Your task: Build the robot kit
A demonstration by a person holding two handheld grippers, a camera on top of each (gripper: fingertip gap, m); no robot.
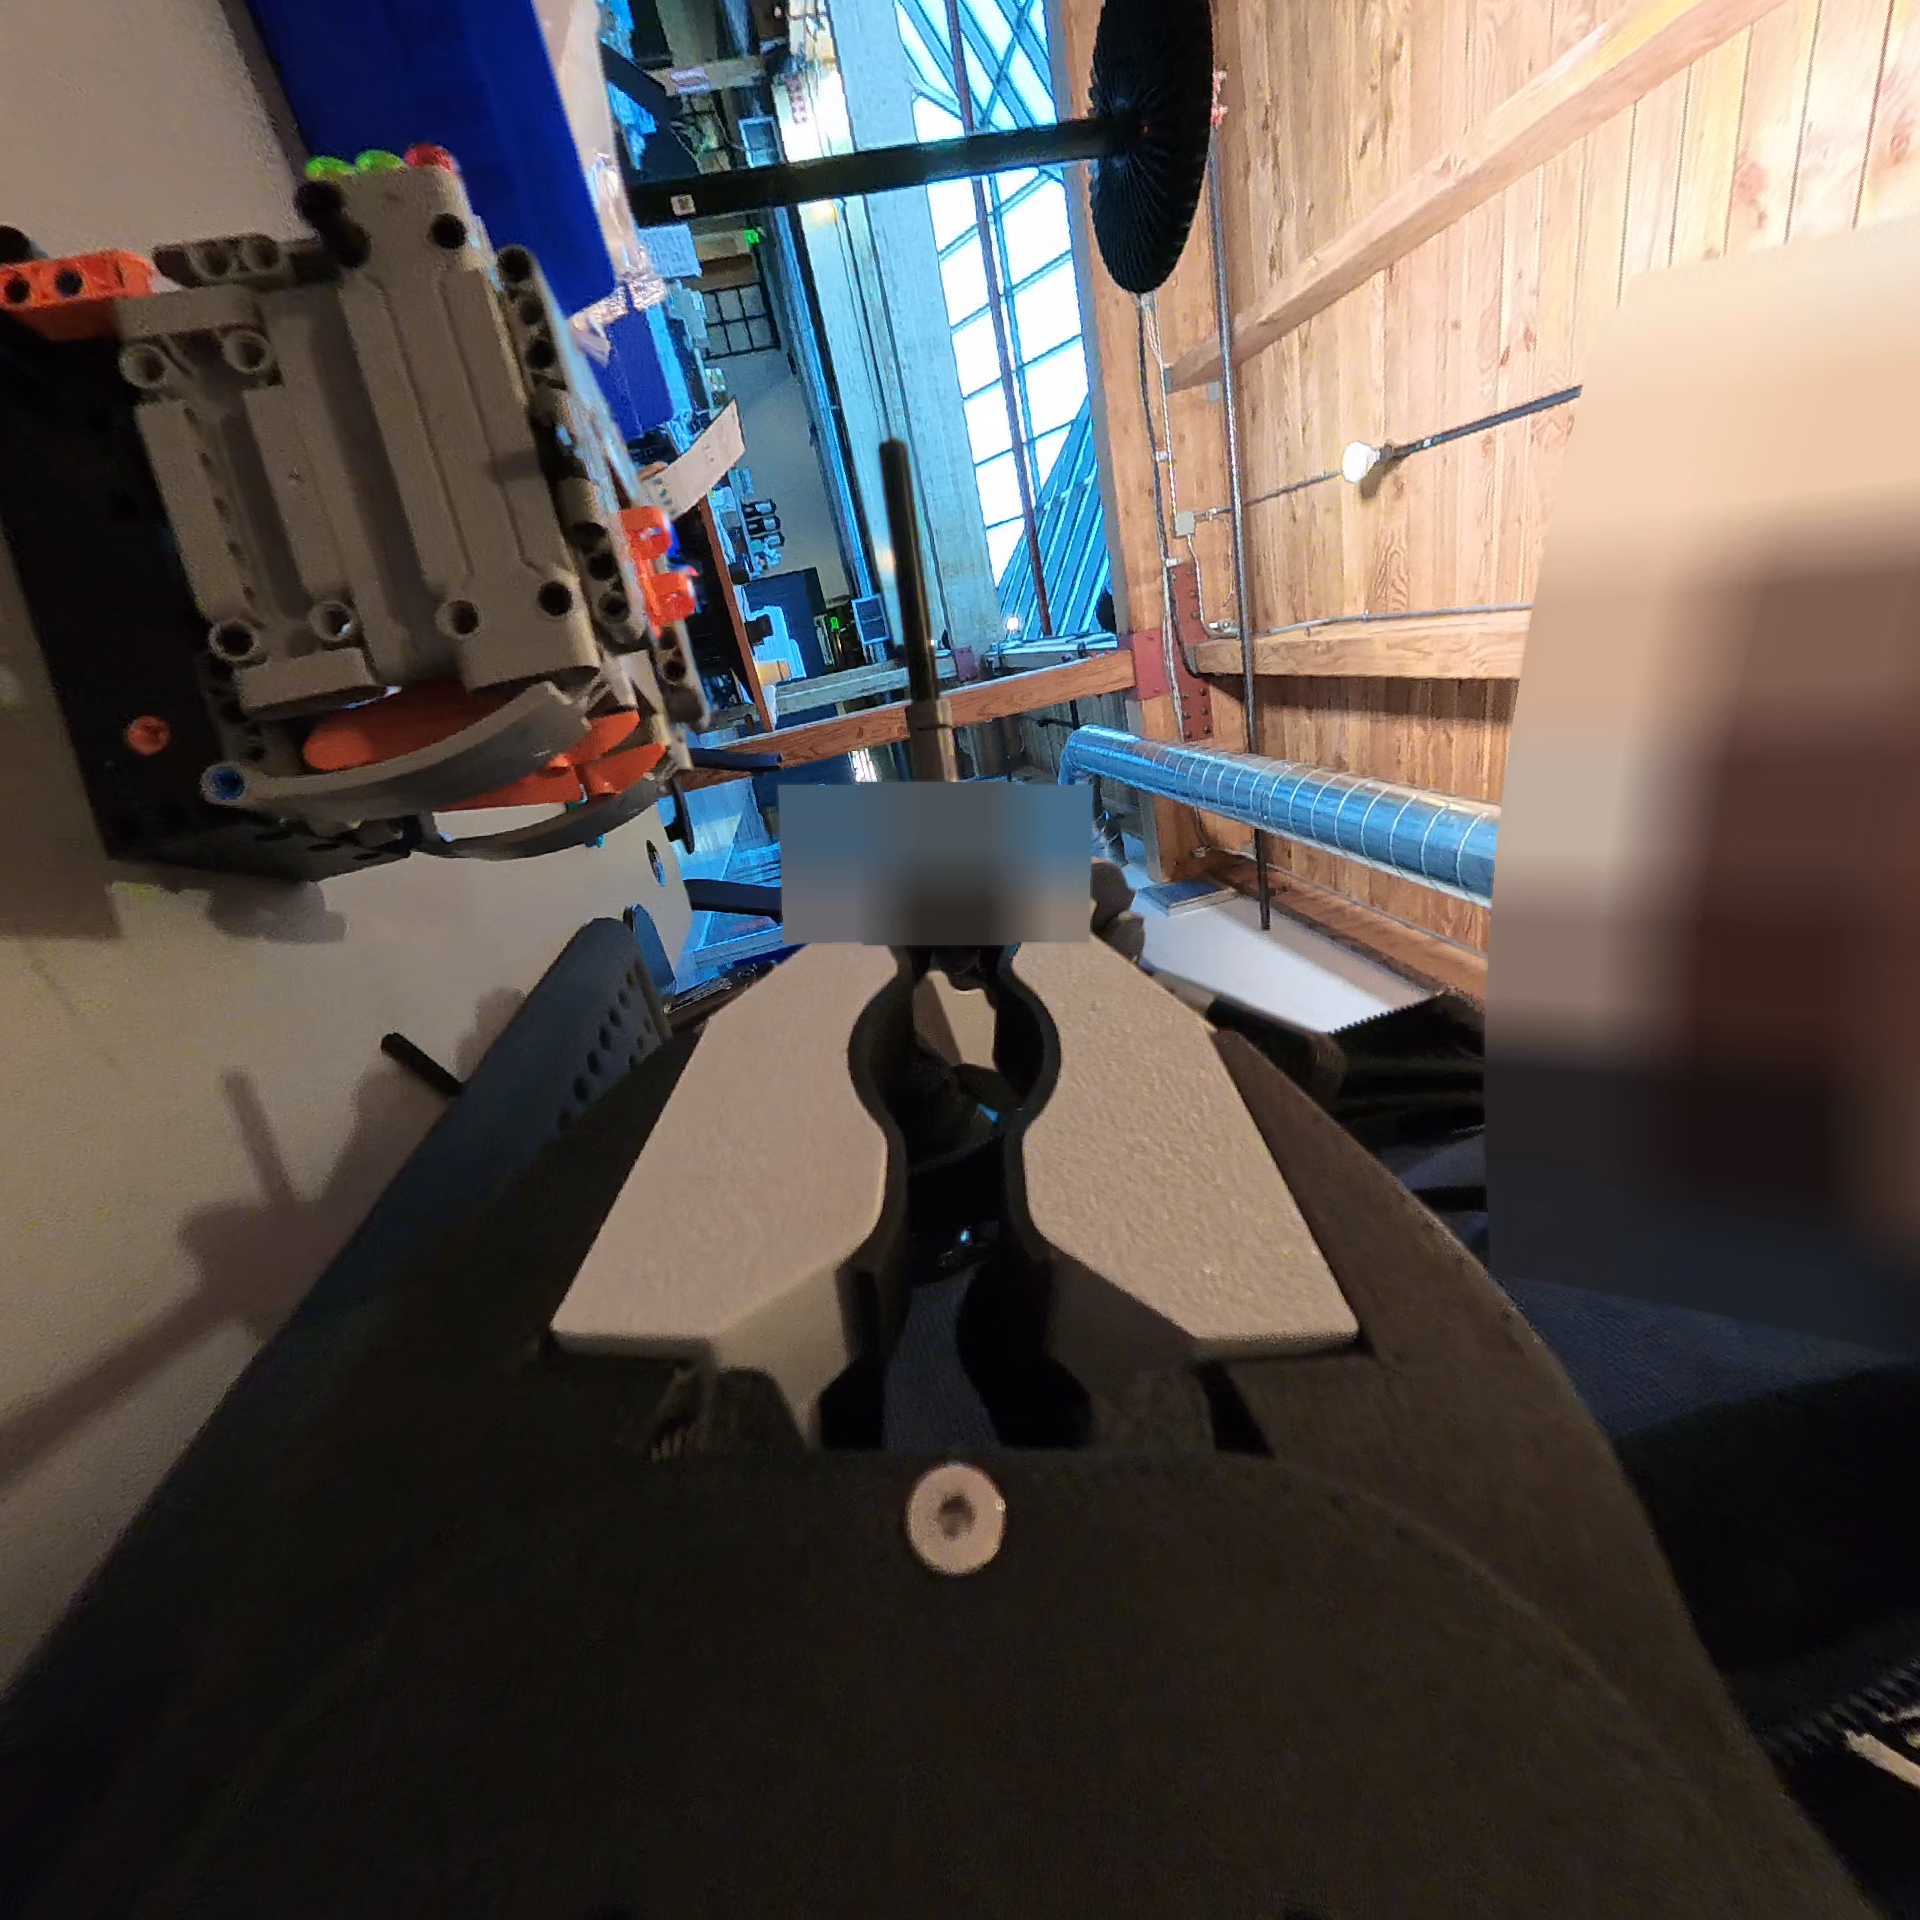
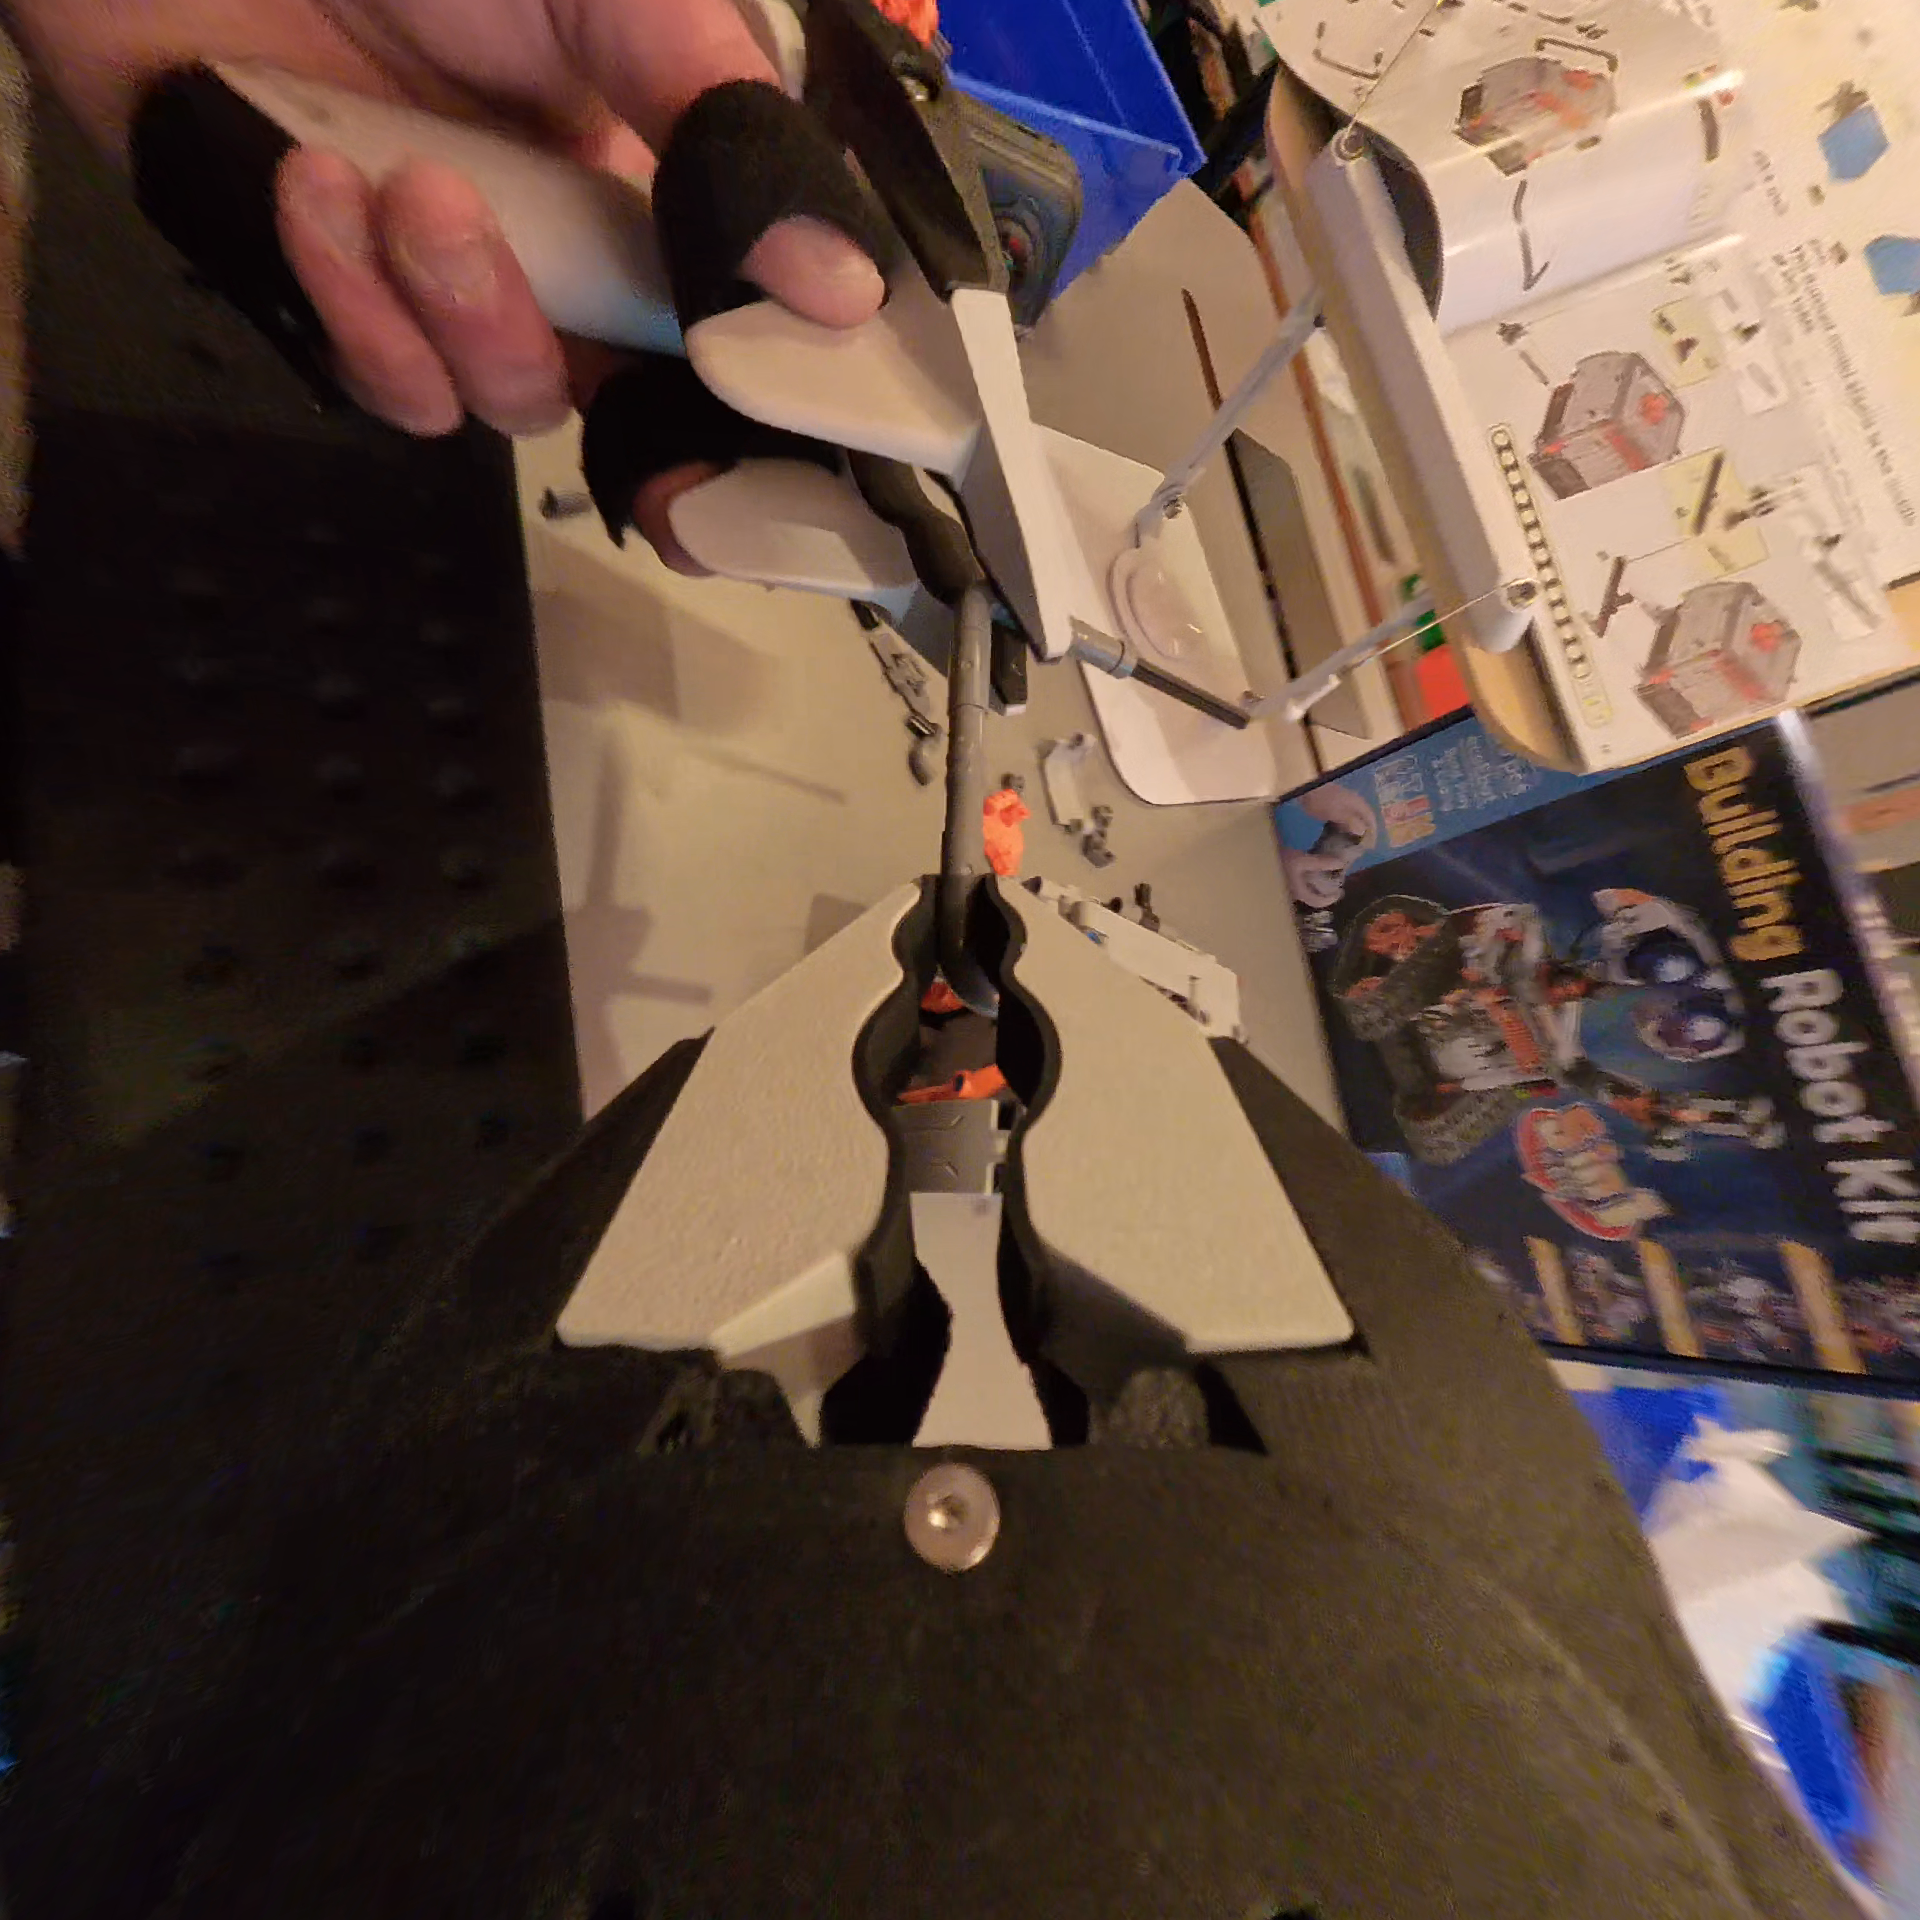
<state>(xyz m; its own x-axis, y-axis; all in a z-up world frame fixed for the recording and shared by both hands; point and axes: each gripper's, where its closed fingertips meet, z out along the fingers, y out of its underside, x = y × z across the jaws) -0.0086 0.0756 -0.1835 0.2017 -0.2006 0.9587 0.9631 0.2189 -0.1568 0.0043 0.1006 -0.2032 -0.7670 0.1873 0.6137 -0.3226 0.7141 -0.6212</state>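
Thin black rod (image 1: 906,561): your left gripper (image 1: 951,961) jaws closed on it; right gripper (image 2: 961,894) jaws pinch its bent end; grey-and-orange brick model (image 1: 364,520) far left.

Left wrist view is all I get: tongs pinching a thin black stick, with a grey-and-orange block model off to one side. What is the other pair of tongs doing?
Observer: The right tongs are closed on a thin dark grey strand that runs up toward the left tongs.
Operator: Is anything lying near them?
Observer: Loose small parts are scattered on the grey table, one of them an orange piece.
Operator: Are any instructions around?
Observer: A picture booklet stands propped at the upper right, above a dark blue box that shows a robot.
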